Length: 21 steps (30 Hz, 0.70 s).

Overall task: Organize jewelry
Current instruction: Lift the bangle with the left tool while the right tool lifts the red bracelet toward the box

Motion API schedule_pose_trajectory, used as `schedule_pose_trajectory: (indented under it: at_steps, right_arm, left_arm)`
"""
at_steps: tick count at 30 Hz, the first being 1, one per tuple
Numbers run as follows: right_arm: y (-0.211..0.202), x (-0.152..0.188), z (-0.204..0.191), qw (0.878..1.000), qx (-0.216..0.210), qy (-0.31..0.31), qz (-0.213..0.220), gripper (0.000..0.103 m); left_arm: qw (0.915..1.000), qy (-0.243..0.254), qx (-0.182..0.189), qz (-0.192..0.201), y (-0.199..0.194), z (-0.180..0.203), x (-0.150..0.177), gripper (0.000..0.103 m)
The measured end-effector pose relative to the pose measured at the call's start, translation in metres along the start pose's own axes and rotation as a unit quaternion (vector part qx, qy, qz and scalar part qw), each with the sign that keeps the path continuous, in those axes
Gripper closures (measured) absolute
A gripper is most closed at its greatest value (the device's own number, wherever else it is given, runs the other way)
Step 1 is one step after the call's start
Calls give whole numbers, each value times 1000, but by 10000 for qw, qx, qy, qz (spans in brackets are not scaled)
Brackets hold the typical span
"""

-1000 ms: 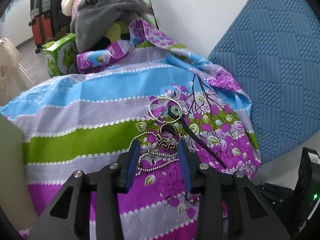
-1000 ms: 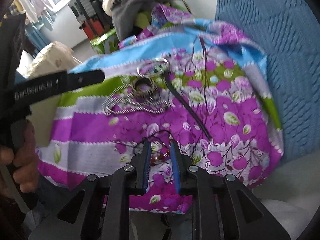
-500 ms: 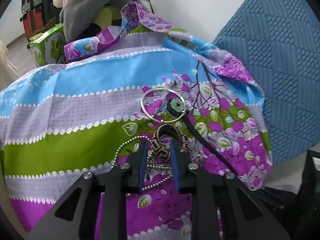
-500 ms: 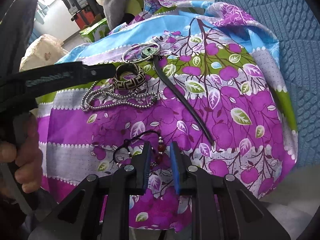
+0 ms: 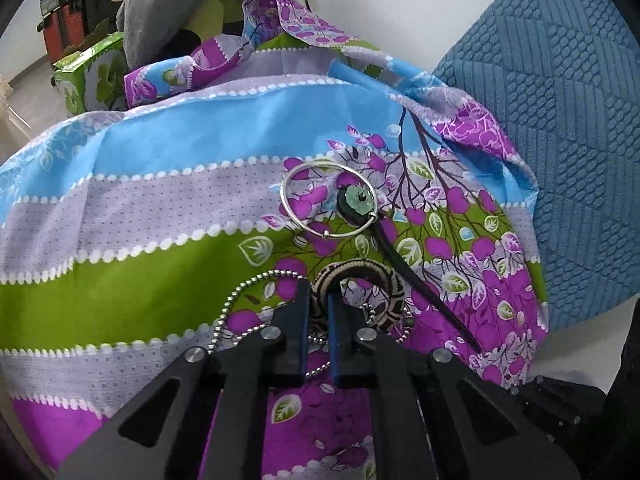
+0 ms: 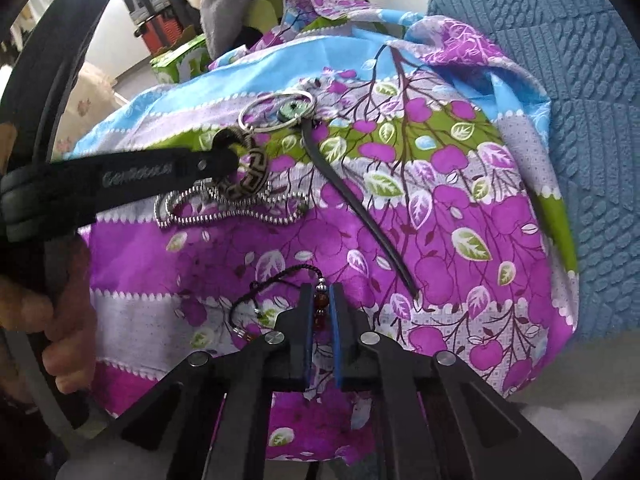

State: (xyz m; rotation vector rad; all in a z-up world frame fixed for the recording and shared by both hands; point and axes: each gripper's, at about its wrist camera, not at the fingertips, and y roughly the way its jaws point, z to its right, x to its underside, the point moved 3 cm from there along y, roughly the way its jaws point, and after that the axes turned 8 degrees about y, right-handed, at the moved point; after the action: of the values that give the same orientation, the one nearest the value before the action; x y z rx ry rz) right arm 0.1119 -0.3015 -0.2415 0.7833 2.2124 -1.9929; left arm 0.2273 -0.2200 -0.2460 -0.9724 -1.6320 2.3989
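Observation:
Jewelry lies on a striped floral cloth (image 5: 160,208). My left gripper (image 5: 319,296) is shut on the left side of a black-and-cream patterned bangle (image 5: 384,292), also seen in the right wrist view (image 6: 250,172). A silver ball chain (image 5: 248,292) lies under it. A silver ring bangle (image 5: 326,204) and a black hair stick with a green flower (image 5: 360,202) lie beyond. My right gripper (image 6: 322,300) is shut on the amber beads of a black cord bracelet (image 6: 280,280) at the cloth's near edge.
A blue textured cushion (image 5: 560,120) stands to the right. A pile of grey clothes (image 5: 176,0), a green box (image 5: 92,76) and suitcases sit behind the cloth. A white wall is at the back.
My left gripper moved forward and closed on the patterned bangle. My right gripper moved closer to the cloth, its jaws staying narrow around the beaded cord bracelet.

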Motion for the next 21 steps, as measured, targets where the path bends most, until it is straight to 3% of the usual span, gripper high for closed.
schedule_pose_trajectory:
  at_steps: [6,10,21]
  right_arm:
    - [-3,-17,-11,9996,96,151,-214,97]
    - [-14,-29,-22,9995,166,152,-232,97]
    - [-59,-18,-63,9980,-110,-48,623,97]
  left_arm:
    - [9993,-192,274,-152,-18,-20,-6,96]
    - [9998,-43,47,-170,-42,-30,-6,96]
    - [9982,-221,-285,488,-118,-47,44,96]
